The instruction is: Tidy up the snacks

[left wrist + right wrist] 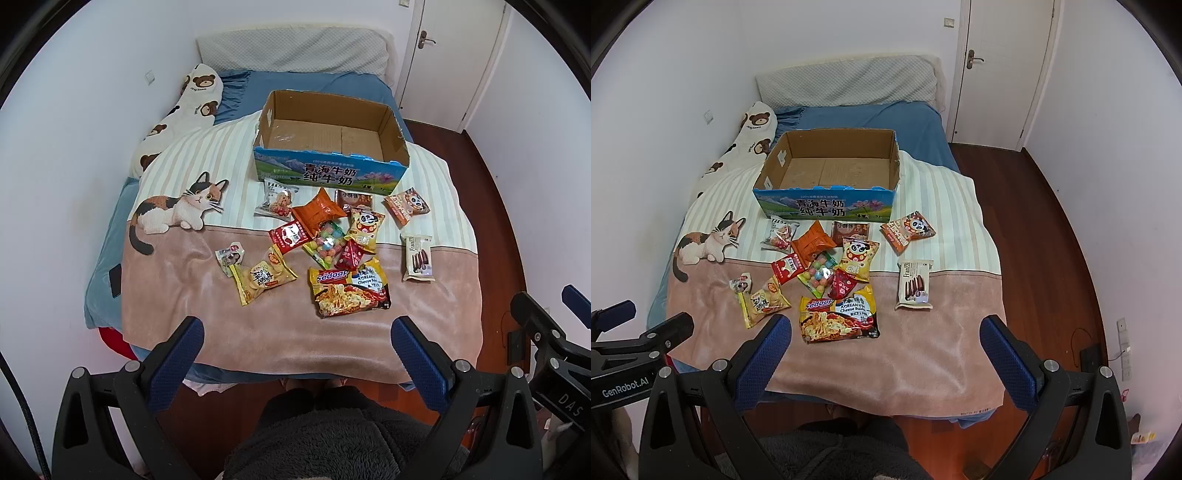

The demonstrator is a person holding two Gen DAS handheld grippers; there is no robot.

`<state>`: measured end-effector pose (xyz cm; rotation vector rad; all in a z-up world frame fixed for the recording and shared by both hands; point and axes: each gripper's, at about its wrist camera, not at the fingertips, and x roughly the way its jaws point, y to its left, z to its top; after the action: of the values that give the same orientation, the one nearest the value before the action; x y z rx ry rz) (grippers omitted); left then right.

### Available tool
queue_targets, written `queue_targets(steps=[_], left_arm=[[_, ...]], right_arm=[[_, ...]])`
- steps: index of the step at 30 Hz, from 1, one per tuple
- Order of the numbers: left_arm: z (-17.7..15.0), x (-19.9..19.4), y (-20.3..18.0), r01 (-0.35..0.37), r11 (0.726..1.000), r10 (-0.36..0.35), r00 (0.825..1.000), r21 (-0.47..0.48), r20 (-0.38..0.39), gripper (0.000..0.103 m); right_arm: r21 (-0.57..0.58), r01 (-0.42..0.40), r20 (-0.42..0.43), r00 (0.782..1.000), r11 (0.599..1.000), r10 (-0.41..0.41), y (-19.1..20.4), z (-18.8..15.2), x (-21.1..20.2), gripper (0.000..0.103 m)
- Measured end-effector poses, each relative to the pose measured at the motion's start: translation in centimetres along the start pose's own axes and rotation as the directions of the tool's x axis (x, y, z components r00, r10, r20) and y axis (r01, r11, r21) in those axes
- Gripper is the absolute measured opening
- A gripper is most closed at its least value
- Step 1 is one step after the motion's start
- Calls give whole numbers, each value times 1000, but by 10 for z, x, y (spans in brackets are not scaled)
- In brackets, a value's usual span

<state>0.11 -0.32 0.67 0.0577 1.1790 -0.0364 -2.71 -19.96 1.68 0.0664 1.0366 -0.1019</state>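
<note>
Several snack packets lie scattered on a cat-print blanket (184, 280) on the bed. Among them are a Sedaap noodle pack (349, 291) (838, 317), a white wafer pack (417, 258) (915, 284), a yellow chip bag (262, 280) (764, 301) and a bag of coloured candy balls (325, 243) (818, 275). Behind them stands an empty cardboard milk box (328, 173) (827, 203) with its top open. My left gripper (297, 332) hovers open above the bed's near edge, nothing between its fingers. My right gripper (886, 330) is open too, just short of the noodle pack.
A bear-print pillow (184, 107) lies along the left wall, a grey pillow (291, 48) at the headboard. Wooden floor (1045, 236) and a white door (1004, 66) are to the right. A person's fuzzy dark clothing (332, 435) is below the grippers.
</note>
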Motion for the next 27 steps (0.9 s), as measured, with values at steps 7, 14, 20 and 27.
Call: queue_targets(steps=[7,14,20,27], left_arm=[[2,-2,-3,-13,1000,13,1000,7,9,103],[1,-2,-5,-19,1000,19,1000,22,11,103],[-1,-1,-4,-22,1000,22,1000,21,15,103],[-1,-2,-4,-22,1000,21,1000,20,15,103]], right_arm=[[1,0,2,1000,1000,0,0,2,-1,103],[-5,-1,1,1000,1000,1,2,1,-1,103],[0,4,3,1000,1000,-4,-1,2,-3,103],[-4,9,6,1000,1000,-9,-1,3,-3,103]])
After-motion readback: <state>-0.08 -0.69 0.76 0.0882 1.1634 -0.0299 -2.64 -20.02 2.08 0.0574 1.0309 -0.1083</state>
